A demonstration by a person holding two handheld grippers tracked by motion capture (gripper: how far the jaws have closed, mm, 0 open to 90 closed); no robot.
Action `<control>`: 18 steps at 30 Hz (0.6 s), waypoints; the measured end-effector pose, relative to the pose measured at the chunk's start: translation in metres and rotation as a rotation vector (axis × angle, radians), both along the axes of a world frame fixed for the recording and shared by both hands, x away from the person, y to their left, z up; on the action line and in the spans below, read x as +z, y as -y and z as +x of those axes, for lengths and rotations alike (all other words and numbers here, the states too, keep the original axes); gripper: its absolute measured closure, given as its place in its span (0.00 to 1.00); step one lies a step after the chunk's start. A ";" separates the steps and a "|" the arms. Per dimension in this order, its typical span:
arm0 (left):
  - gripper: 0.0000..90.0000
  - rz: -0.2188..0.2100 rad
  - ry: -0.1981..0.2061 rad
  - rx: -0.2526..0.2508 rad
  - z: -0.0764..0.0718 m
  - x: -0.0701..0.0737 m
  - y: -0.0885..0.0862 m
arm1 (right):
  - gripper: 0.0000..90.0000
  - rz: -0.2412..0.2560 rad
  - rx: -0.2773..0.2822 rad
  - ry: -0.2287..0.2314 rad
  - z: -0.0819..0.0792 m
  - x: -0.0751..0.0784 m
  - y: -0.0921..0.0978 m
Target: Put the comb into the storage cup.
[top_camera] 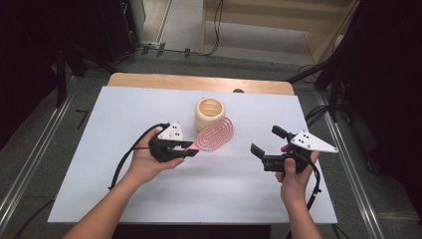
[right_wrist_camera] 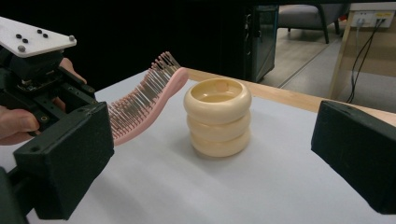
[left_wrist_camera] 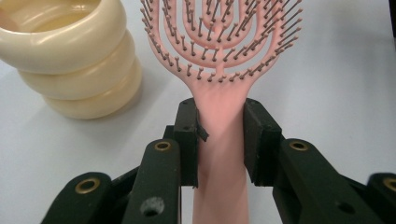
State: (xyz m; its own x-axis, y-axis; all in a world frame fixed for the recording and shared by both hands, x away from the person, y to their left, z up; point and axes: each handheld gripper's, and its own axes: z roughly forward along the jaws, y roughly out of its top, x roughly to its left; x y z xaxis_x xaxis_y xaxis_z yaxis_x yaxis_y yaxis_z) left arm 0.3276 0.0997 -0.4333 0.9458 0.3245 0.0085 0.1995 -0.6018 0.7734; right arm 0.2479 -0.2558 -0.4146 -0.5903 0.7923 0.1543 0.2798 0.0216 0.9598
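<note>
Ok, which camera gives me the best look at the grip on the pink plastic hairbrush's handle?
The left gripper view: the pink plastic hairbrush has its handle clamped between the left gripper's black jaws. The high view shows the brush small, its handle hidden under the gripper. The right gripper view shows the bristled head side-on, lifted off the table.

Beyond the left gripper (top_camera: pixel 191 148) a white sheet (top_camera: pixel 124 114) covered a wooden table (top_camera: pixel 149 79). Farther off lay grey floor (top_camera: pixel 164 57) with cables (top_camera: pixel 216 30), pale wooden steps (top_camera: pixel 278 25), and dark surroundings at both sides.
</note>
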 end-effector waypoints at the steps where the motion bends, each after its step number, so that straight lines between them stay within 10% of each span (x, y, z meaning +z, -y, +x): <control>1: 0.78 -0.003 0.001 0.001 0.000 0.000 -0.001 | 0.00 -0.004 0.006 0.003 0.001 0.001 -0.002; 18: 0.78 -0.062 0.038 0.049 -0.007 0.002 -0.005 | 0.00 0.039 0.052 -0.048 0.019 0.009 -0.043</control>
State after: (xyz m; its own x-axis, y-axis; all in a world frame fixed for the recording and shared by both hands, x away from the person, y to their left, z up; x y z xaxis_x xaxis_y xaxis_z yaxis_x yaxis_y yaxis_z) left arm 0.3202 0.1044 -0.4314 0.9282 0.3714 0.0229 0.1970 -0.5425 0.8167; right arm 0.2666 -0.2126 -0.4059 -0.6220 0.7535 0.2130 0.3245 0.0005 0.9459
